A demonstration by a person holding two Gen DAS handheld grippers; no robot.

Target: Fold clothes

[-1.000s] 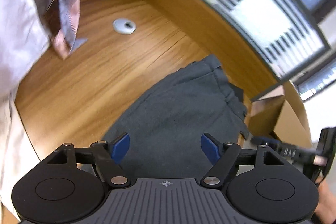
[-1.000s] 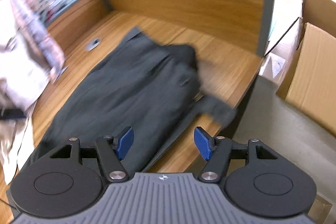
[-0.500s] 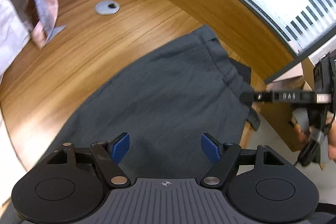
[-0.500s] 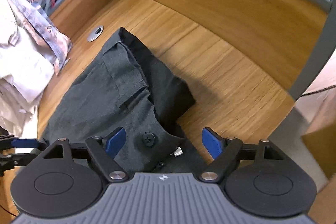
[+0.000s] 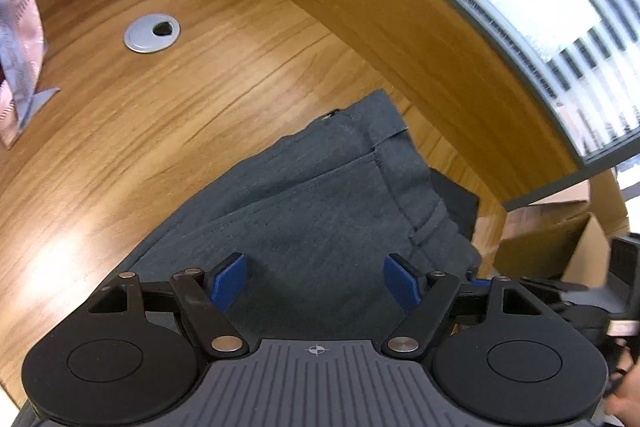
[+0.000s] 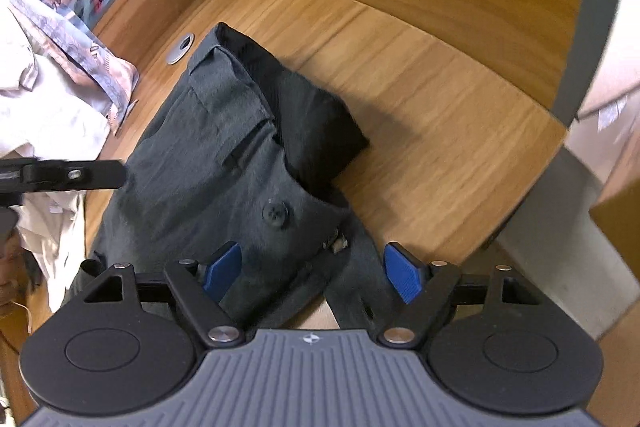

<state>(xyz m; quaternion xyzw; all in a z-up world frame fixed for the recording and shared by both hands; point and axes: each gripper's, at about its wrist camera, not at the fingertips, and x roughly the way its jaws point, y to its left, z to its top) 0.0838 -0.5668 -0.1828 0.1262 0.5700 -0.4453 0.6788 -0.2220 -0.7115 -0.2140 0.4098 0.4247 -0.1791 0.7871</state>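
Note:
Dark grey trousers (image 5: 320,211) lie spread on the wooden desk (image 5: 200,99), waistband toward the far right. My left gripper (image 5: 316,283) hovers open over the cloth, nothing between its blue pads. In the right wrist view the trousers (image 6: 224,147) show their waistband, a black button (image 6: 275,213) and an open fly with a metal clasp (image 6: 338,246). My right gripper (image 6: 312,273) stands open just above the fly area, close to the desk's right edge, pads clear of the fabric. A finger of the left gripper (image 6: 72,173) reaches in from the left.
A round metal cable grommet (image 5: 152,31) sits in the desk at the back left. Light and patterned garments (image 6: 52,95) pile at the left. Wooden partitions wall the back. A cardboard box (image 5: 560,239) stands past the desk's right end.
Both grippers came down closer over the trousers. The left one slid toward the waistband; the right one tilted downward and its jaws widened. The trousers settled flat on the desk.

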